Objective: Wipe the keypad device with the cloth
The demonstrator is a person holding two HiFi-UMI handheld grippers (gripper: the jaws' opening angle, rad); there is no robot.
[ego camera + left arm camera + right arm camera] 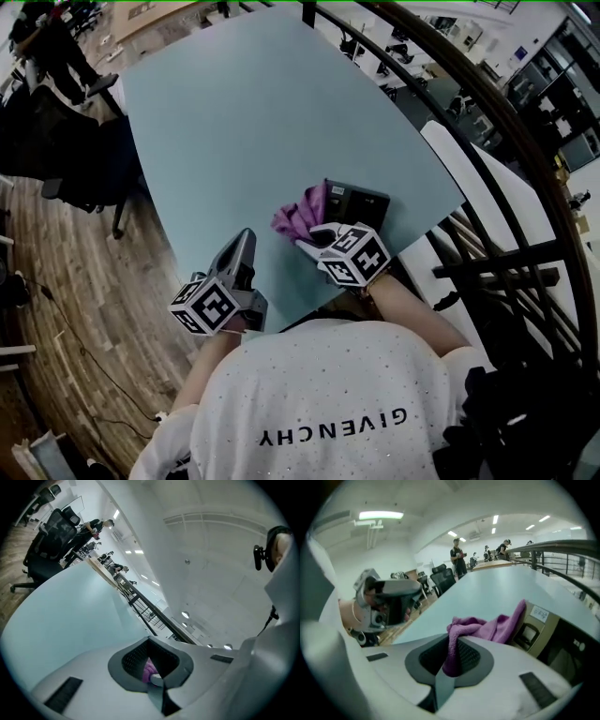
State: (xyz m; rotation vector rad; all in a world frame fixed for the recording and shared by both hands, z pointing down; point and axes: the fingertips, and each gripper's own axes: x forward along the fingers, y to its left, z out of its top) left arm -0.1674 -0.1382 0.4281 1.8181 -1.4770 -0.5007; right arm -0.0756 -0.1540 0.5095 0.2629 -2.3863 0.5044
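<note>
Right hand-held gripper (451, 666) pinches purple cloth (487, 627), which is draped against keypad device (362, 201) on bench (253, 112). Left hand-held gripper (244, 242), left of device: jaws pressed together.

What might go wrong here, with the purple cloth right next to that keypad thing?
1. The keypad device lies near the edge of the table, and the left gripper is not steadying it. A firm wipe might slide it toward the edge.
2. The right gripper pinches only a fold of the cloth, so dragging could tug it free.
</note>
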